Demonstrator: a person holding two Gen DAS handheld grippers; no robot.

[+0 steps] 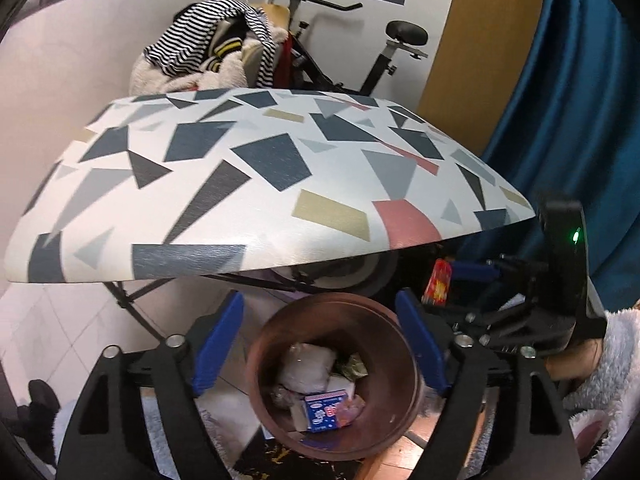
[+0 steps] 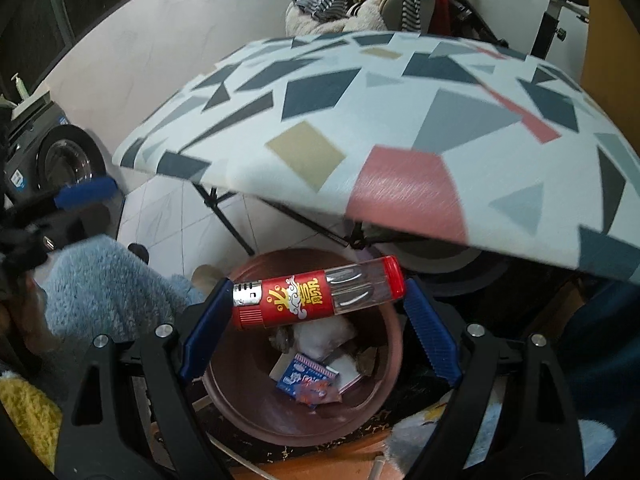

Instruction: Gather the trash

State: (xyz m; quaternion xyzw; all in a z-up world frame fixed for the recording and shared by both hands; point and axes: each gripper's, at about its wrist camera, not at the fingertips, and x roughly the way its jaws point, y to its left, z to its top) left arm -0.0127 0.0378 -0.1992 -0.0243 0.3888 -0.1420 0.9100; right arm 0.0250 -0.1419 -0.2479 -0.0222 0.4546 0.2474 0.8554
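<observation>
Lighter point(image 2: 318, 297): red label, clear end, spanning right gripper point(image 2: 316, 312).

Bin point(image 2: 384, 392) reddish-brown, inside a blue/white/red box point(image 2: 308, 378) + white wad point(image 2: 324, 334). Red lighter point(image 2: 316, 298), gold/white print, clear end, silver top. Bench point(image 1: 248, 184) white w/ navy, grey, tan, pink shards. Tool pads point(image 1: 218, 344) blue, arms black. Sleeve point(image 2: 108, 280) pale blue fleece. Curtain point(image 1: 560, 100) teal. Top point(image 1: 200, 46) black/white stripes.

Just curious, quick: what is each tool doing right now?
Left tool: open, empty, above the bin.
Right tool: closed on the red lighter.
</observation>
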